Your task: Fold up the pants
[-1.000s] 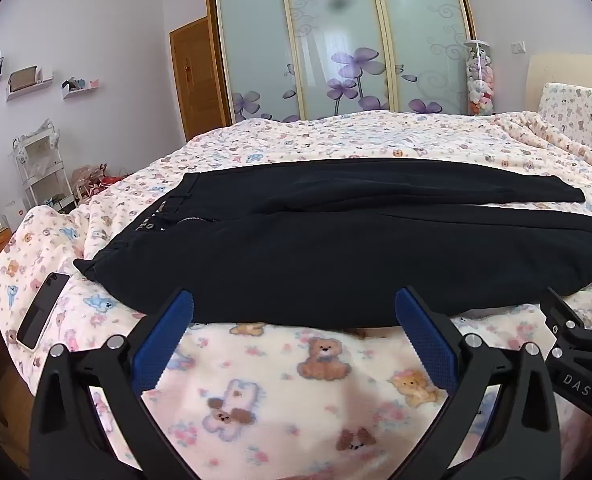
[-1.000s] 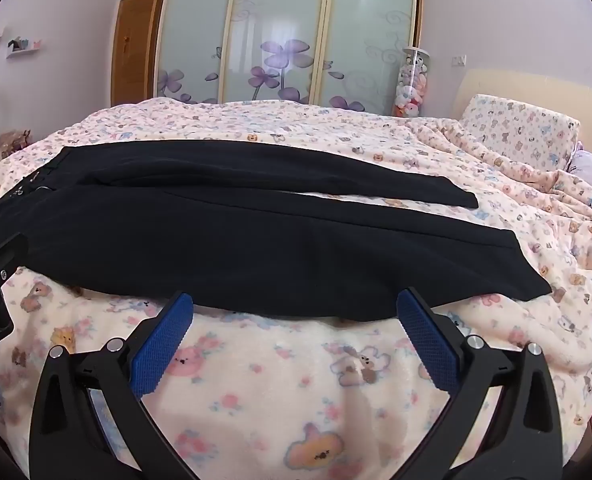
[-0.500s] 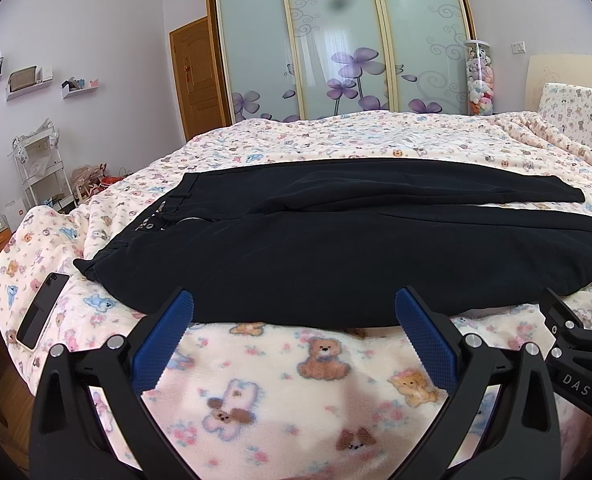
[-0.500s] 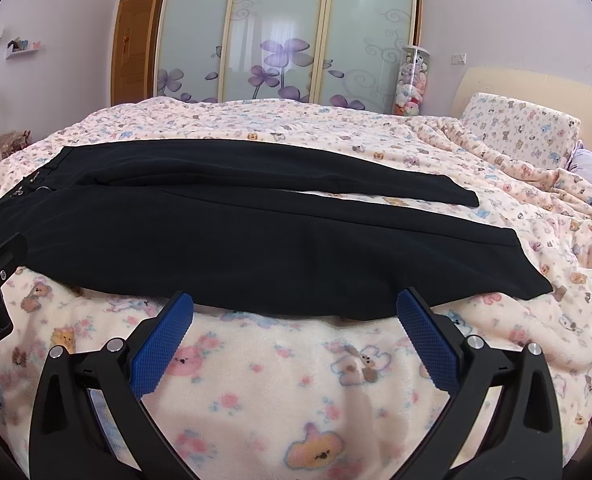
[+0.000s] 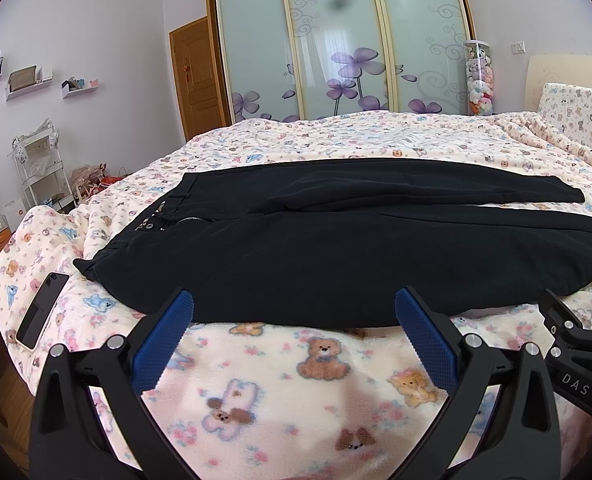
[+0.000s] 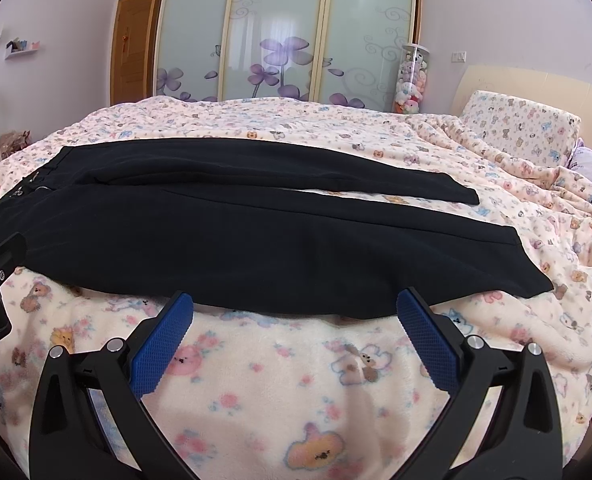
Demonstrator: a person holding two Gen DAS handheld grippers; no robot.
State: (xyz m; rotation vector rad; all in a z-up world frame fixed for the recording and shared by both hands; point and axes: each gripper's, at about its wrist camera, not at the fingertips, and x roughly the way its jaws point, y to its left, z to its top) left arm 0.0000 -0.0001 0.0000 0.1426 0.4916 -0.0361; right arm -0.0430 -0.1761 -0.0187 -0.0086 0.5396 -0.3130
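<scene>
Black pants [image 5: 335, 248] lie flat across the bed, waistband to the left, both legs running to the right, the far leg a little apart from the near one. They also show in the right wrist view [image 6: 256, 236]. My left gripper [image 5: 294, 312] is open and empty, its blue pads just in front of the near edge of the pants by the hip. My right gripper [image 6: 294, 312] is open and empty, just in front of the near leg's edge. The right gripper's body shows at the left wrist view's right edge [image 5: 571, 344].
The bed carries a pink teddy-bear blanket [image 5: 315, 368]. A phone [image 5: 42, 310] lies at the bed's left edge. A pillow [image 6: 523, 128] sits at the right. A wardrobe with flowered glass doors [image 5: 335, 40] stands behind, and a white shelf rack [image 5: 40, 168] at the left.
</scene>
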